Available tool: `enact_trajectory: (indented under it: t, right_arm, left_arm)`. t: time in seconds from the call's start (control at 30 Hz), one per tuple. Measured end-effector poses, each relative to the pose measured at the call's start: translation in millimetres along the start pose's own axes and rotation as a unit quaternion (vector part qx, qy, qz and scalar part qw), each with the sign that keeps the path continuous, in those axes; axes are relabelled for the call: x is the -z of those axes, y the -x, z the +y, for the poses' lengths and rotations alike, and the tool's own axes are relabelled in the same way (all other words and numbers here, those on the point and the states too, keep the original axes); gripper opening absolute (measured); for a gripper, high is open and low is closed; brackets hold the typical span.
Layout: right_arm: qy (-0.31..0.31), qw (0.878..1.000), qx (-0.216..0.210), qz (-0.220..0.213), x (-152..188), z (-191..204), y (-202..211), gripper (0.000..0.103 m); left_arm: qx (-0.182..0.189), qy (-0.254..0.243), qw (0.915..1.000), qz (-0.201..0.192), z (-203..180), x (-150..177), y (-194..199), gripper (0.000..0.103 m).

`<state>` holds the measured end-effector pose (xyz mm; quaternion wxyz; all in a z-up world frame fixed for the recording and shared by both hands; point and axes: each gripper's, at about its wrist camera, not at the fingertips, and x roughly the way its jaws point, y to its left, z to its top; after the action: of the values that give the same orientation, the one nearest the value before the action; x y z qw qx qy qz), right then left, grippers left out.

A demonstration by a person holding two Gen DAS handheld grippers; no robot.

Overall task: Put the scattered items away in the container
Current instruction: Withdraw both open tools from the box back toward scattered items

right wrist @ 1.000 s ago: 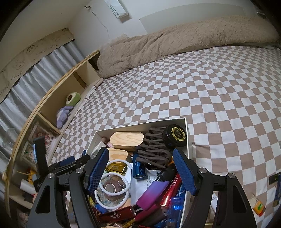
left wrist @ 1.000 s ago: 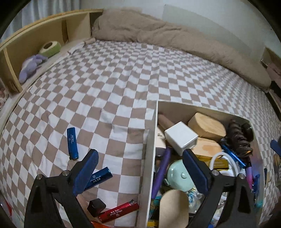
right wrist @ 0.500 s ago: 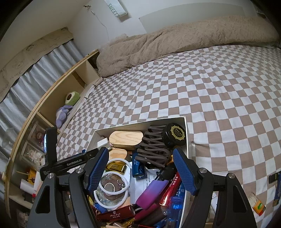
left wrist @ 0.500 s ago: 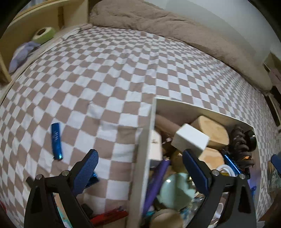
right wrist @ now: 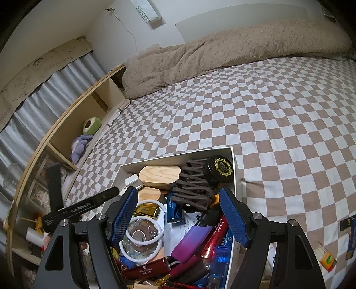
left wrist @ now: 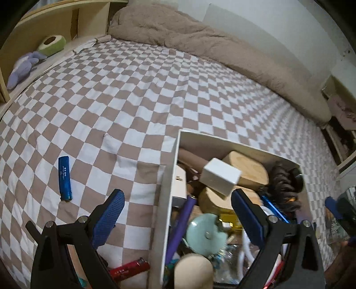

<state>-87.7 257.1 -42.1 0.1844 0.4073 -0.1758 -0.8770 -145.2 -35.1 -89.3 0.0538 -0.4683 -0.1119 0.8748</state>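
Observation:
The white box lies on the checked bed, crammed with a white cube, wooden blocks, a brown hair claw, a black jar and several tubes. My left gripper is open and empty, and its jaws straddle the box's left wall. My right gripper hangs open over the box's near end with nothing between its pads. A blue tube and a red tube lie loose on the bed left of the box.
A small orange box and dark items lie on the bed to the right of the white box. A beige duvet runs along the far wall. A wooden shelf with plush toys borders the left side.
The left gripper has swung and tilted, so its view has shifted; a second blue tube and a black cube near its left finger are now hidden. The right gripper has kept still.

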Motion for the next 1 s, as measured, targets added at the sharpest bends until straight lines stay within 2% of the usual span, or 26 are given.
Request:
enact_trajectory:
  t: [0.23,0.43,0.5,0.67,0.73,0.77,1.0]
  right_arm:
    - [0.043,0.998,0.043,-0.021,6,11,7,0.076]
    - [0.066,0.994,0.069,-0.047,9,23,15,0.076]
    - [0.077,0.992,0.083,-0.049,11,27,16,0.092]
    - [0.103,0.986,0.117,-0.058,17,36,17,0.094]
    - [0.112,0.984,0.127,-0.060,19,38,18,0.098]
    - [0.120,0.982,0.132,-0.061,20,41,17,0.103]
    - [0.145,0.976,0.146,-0.074,26,48,19,0.103]
  left_arm:
    - [0.019,-0.025,0.9988,-0.038,-15,6,32,0.097]
    - [0.031,-0.053,0.9969,-0.050,-24,9,48,0.097]
    - [0.025,-0.068,0.9956,-0.060,-28,11,55,0.097]
    - [0.009,-0.099,0.9919,-0.078,-33,19,64,0.097]
    - [0.005,-0.109,0.9906,-0.084,-32,20,64,0.097]
    - [0.004,-0.111,0.9900,-0.087,-32,20,65,0.097]
    - [-0.001,-0.115,0.9885,-0.098,-33,26,70,0.097]
